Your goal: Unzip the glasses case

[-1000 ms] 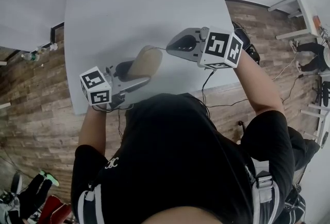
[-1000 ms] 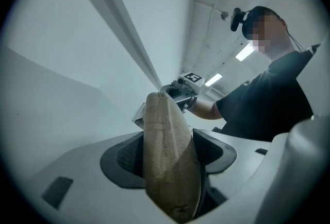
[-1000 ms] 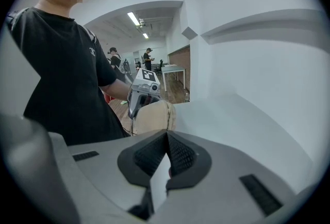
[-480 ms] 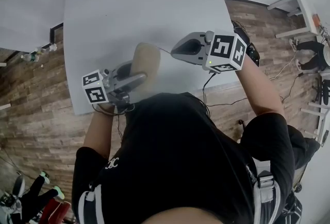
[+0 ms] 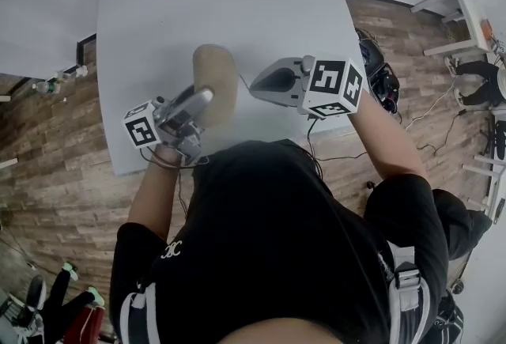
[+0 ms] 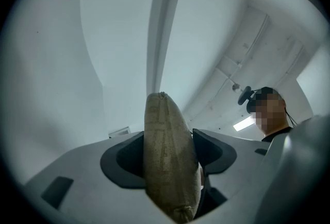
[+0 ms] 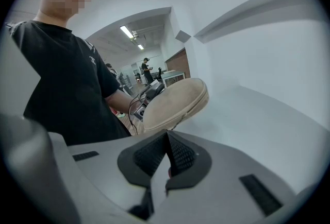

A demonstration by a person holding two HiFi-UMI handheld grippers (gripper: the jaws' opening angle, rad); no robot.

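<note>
Now we have the glasses case (image 5: 215, 80) lifted in the air. Below the case lies the white table (image 5: 237, 2), and the case does not seem to touch it. At the case's near end the left gripper (image 6: 169, 152) has it in a wide grip. The two dark pads press on the flat cloth sides, and the case stands out from the jaws with its narrow edge toward that gripper's camera.

Just beside the case, to its right, is the right gripper (image 7: 167, 158). Its jaws are fully together. In the head view a thin cord (image 5: 245, 83) runs from the side of the case to this gripper's tip. We judge that this is the zip pull and that it is pinched there, but the thing between the pads is too small for us to be sure.

The step in hand, we think, is to draw the slider along the zip line (image 7: 192, 111), which runs around the edge of the case. To do it well, we should hold the case firm and quiet with the left gripper. With the right one we should pull along the seam, not away from the case, so that the slider does not jam. At the rounded end of the case the pull must follow the curve. If the cord slips out, we should pinch it again closer to the case.
</note>
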